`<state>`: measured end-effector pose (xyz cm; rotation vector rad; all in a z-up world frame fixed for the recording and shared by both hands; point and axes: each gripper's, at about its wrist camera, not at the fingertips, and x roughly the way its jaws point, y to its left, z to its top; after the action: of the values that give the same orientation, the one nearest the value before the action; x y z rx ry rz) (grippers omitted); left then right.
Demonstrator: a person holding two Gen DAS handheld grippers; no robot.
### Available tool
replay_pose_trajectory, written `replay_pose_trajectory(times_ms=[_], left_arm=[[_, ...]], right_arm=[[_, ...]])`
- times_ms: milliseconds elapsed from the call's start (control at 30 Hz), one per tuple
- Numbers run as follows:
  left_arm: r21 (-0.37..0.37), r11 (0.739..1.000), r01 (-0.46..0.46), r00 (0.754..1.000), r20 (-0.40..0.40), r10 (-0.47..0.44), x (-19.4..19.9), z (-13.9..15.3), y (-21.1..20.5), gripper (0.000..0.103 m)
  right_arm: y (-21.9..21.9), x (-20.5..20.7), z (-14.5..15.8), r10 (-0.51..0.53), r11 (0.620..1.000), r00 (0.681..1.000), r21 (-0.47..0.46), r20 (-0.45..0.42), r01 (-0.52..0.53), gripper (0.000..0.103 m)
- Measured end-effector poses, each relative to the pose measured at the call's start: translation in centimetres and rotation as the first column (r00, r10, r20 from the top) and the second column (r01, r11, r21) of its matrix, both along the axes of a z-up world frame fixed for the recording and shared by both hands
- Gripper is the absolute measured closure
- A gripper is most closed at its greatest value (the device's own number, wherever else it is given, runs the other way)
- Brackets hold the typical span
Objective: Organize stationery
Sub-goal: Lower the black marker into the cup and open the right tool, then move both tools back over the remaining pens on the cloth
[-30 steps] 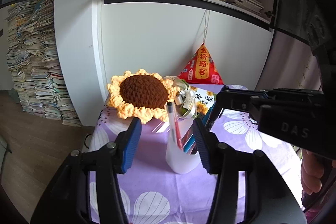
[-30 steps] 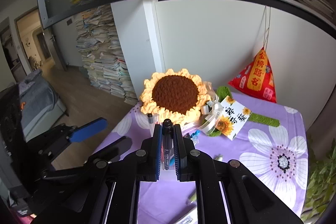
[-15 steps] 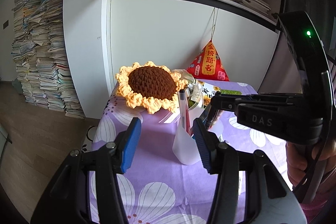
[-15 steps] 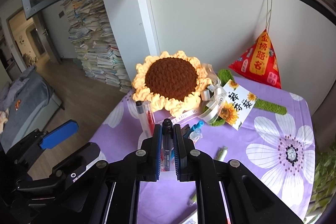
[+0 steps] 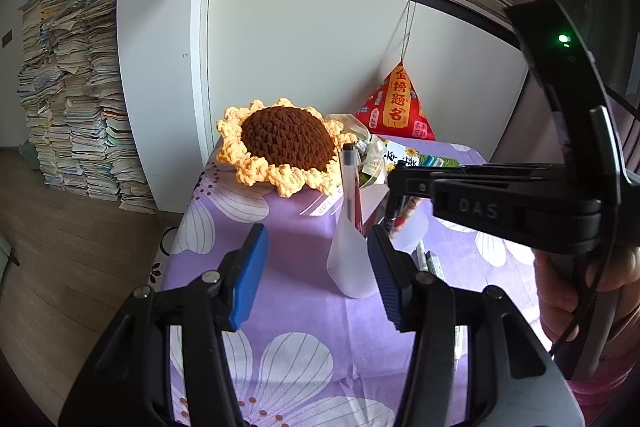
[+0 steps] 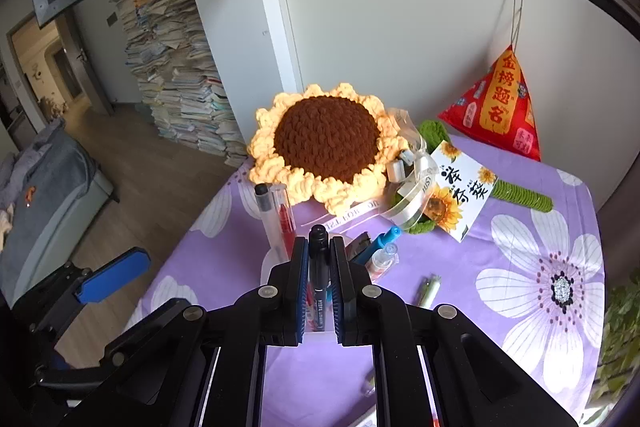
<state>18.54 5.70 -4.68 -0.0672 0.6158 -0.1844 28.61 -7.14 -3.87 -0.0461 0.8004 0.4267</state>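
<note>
Black and slim, the pen (image 6: 319, 267) looks light, stiff and slippery, clamped mid-barrel in the right gripper (image 6: 319, 291) above the white cup (image 5: 352, 259), while the left gripper (image 5: 316, 267) stands half-open, empty.

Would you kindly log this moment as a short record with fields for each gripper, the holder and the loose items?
left gripper: open, pen holder between its fingers, no contact seen
right gripper: shut on black pen, above the holder
holder contents: clear pen, red pen
loose on tablecloth: blue pen, green pen
</note>
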Motion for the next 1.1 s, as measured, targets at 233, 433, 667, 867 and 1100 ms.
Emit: replay_pose_trajectory(times_ms=[233, 433, 667, 867, 1100], left_arm=[[0.003, 1.0, 0.016, 1.0, -0.006, -0.016, -0.1, -0.3, -0.3, 0.053], [0.005, 0.999, 0.033, 0.999, -0.01, -0.033, -0.4, -0.6, -0.8, 0.053], [0.008, 0.997, 0.076, 0.997, -0.019, -0.076, -0.7, -1.0, -2.2, 0.053], [0.021, 0.992, 0.125, 0.992, -0.038, -0.125, -0.9, -1.6, -4.1, 0.053], [0.027, 0.984, 0.177, 0.982, -0.077, -0.175, -1.1, -2.6, -6.5, 0.053]], right_arm=[[-0.6, -0.1, 0.6, -0.01, 0.999, 1.0, 0.04, -0.013, 0.011, 0.088], [-2.2, -2.1, 2.8, -0.031, 0.996, 0.997, 0.082, 0.071, 0.025, 0.074], [-5.5, -4.0, 3.8, -0.148, 0.989, 0.974, 0.041, 0.173, 0.143, 0.074], [-8.3, -3.7, 2.0, -0.196, 0.98, 0.977, 0.031, 0.077, 0.194, 0.074], [-10.8, -3.9, -1.2, -0.235, 0.972, 0.972, -0.019, -0.017, 0.235, 0.074]])
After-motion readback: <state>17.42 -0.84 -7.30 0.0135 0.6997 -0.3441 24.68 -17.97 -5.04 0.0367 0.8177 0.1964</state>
